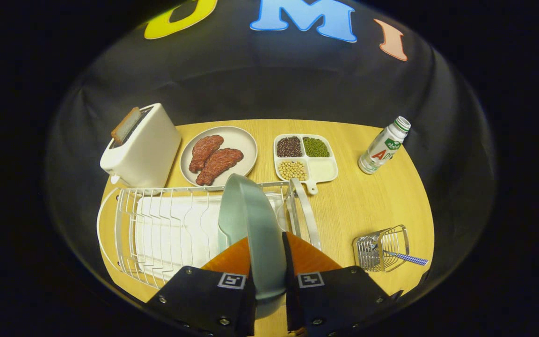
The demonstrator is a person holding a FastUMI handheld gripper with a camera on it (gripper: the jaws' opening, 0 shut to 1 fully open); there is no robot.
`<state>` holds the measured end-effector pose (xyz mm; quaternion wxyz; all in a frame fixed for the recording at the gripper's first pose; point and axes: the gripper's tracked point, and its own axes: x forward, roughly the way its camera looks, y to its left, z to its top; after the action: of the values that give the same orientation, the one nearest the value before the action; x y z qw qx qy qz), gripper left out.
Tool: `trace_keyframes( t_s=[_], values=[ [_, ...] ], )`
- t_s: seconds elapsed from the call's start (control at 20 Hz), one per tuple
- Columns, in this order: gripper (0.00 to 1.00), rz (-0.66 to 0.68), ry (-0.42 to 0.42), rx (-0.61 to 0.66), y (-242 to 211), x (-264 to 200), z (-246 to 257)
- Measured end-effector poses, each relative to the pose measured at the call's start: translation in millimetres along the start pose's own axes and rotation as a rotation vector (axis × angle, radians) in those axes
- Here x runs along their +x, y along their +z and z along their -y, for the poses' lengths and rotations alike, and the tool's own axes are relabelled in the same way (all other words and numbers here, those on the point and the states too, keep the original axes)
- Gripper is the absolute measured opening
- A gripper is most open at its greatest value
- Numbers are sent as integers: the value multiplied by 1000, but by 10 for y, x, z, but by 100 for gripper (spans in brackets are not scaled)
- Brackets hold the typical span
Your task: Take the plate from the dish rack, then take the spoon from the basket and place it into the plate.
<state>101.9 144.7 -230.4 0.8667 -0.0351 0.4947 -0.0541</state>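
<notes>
A pale green plate [251,220] stands on edge in the white wire dish rack [166,229], near the rack's right end. My gripper [265,248] is shut on the plate's near rim, one finger on each face. To the right of the fingers a small wire basket [382,248] lies on the table. A spoon with a blue checked handle [407,256] sticks out of the basket toward the right.
Beyond the rack stand a white toaster [141,147] with a slice of bread, a grey plate of meat [218,154] and a white divided tray of beans [304,157]. A small bottle [384,145] stands at the far right on the wooden table [367,201].
</notes>
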Motion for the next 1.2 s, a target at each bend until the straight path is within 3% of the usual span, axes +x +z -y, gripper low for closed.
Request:
trace_keyframes(
  t_s=[0.4,0.8,1.2],
  values=[
    [23,117,-172,-183,382,-321,-46],
    [23,162,-89,-165,429,-731,50],
    [23,182,-30,-84,235,-1302,824]
  ],
)
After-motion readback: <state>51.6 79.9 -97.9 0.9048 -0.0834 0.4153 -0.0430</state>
